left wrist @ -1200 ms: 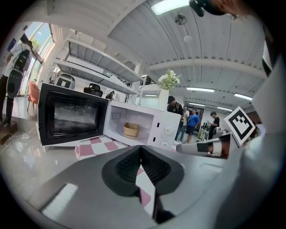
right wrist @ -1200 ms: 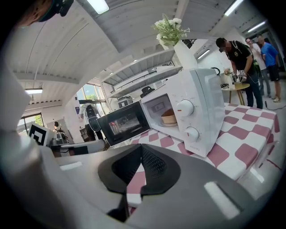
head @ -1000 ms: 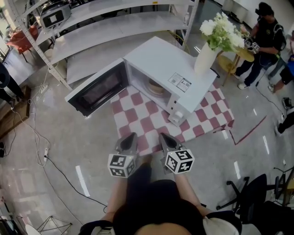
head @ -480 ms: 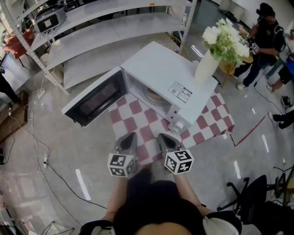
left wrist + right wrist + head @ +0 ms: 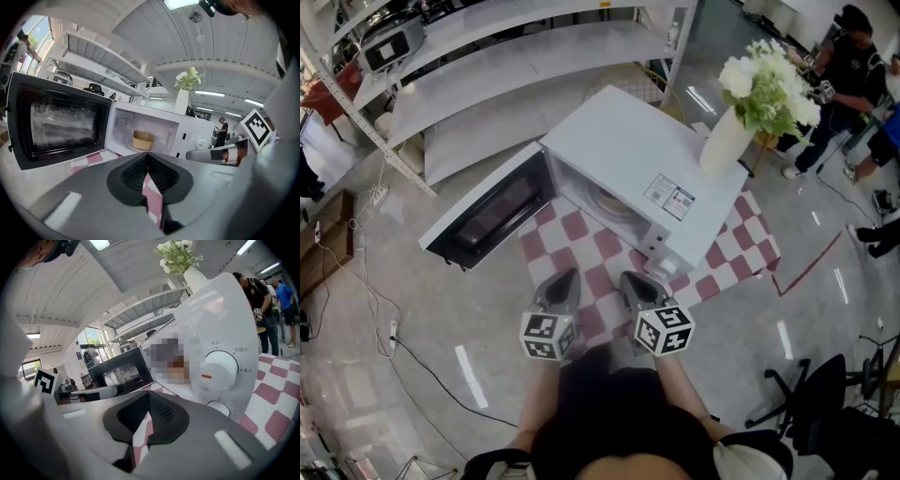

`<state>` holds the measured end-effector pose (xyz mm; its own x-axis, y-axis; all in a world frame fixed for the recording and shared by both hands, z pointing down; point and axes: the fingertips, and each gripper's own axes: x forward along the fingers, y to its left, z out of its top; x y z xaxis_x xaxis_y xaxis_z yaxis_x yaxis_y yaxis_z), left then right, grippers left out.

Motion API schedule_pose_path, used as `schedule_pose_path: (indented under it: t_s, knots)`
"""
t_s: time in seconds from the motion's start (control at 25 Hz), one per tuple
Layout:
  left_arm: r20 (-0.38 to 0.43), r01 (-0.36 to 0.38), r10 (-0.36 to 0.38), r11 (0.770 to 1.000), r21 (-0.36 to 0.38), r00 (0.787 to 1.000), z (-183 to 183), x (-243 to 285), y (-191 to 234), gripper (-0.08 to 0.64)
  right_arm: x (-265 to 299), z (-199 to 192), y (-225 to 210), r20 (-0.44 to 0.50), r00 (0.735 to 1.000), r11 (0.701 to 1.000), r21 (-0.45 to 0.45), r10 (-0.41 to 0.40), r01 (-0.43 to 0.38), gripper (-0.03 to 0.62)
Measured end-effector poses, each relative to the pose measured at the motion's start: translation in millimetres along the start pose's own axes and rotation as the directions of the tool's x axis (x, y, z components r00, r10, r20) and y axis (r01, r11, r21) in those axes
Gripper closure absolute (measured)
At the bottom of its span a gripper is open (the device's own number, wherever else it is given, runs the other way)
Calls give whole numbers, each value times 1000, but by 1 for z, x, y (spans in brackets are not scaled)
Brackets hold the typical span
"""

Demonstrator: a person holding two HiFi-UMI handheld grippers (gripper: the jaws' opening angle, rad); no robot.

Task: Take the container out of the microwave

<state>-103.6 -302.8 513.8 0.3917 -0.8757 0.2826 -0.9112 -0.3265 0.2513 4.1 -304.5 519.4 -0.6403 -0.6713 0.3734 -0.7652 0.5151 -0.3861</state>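
While the tan container sits inside the open microwave on the checkered counter, the left gripper and right gripper are both closed on nothing. It looks like a light, thin-walled paper bowl, probably crushable, so a gentle pinch at the near rim seems safest.

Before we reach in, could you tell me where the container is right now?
In the left gripper view, the container sits inside the open microwave, right of its swung-out door.
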Motion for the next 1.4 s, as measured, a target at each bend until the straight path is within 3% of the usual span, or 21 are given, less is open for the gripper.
schedule_pose_path:
  t_s: [0.92,1.4]
  knots:
    - [11,112,-112,993,32,994,14,40,15,550,24,16,-10,68,986,988,-33,-149,152,592]
    - [19,107,-108,991,75,994,30,66,25,551,31,20,-14,86,981,985,-8,-173,174,592]
